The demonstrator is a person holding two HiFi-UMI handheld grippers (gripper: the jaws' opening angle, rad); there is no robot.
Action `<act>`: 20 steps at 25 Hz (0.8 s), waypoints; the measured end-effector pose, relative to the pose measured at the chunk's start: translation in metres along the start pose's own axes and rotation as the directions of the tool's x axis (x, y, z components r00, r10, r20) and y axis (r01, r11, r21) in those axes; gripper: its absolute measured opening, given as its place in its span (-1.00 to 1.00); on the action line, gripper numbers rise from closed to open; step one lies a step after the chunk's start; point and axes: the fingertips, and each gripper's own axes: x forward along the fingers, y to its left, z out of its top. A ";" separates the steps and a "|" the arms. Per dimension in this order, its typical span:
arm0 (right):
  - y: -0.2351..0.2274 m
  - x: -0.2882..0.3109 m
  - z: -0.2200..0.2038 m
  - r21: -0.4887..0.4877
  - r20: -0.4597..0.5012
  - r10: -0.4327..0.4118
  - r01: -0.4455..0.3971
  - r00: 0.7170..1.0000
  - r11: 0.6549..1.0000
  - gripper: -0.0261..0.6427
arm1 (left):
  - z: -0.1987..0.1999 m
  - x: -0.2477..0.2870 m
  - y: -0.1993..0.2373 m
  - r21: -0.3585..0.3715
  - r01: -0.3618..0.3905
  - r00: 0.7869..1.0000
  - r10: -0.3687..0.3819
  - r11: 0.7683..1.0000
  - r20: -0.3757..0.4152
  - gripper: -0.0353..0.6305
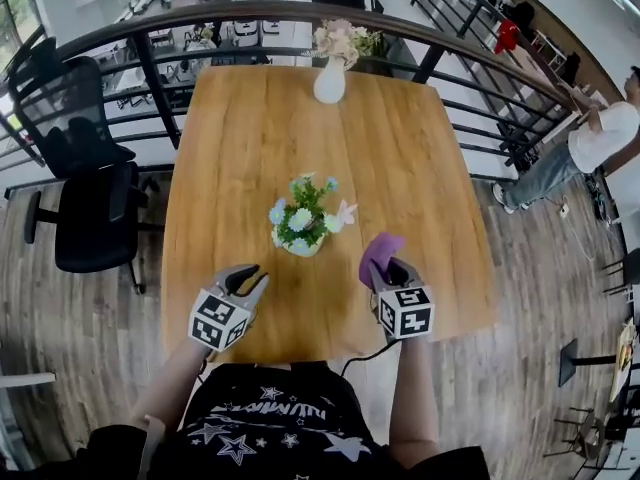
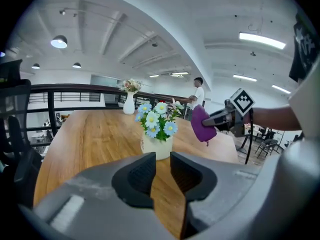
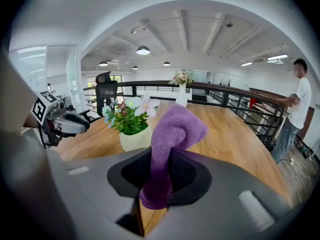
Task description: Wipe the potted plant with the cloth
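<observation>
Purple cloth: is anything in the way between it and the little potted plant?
Nothing visible does. Only bare table lies between the cloth, clamped in the right hand-held gripper, and the potted plant.

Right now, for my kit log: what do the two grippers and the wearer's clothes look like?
Both the left gripper and right gripper are grey shells with black ribbed tongs, each carrying a white cube with black square markers. A black cable trails from the right one. The person wears a black top with white stars.
</observation>
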 end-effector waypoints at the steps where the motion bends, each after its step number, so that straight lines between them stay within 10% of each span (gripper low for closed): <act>1: -0.005 0.005 0.001 -0.005 -0.003 0.014 -0.014 1.000 1.000 -0.66 | 0.000 0.006 -0.001 -0.003 -0.008 1.000 0.007 1.000 -0.005 -0.64; 12: -0.032 0.057 -0.024 -0.149 -0.169 0.203 -0.229 0.965 0.962 -0.66 | -0.010 0.069 -0.013 0.039 -0.087 0.994 0.089 0.995 -0.065 0.27; 20: -0.027 0.092 -0.020 -0.236 -0.207 0.306 -0.351 0.929 0.906 -0.66 | -0.015 0.097 -0.005 0.069 -0.141 0.982 0.148 0.988 -0.117 0.31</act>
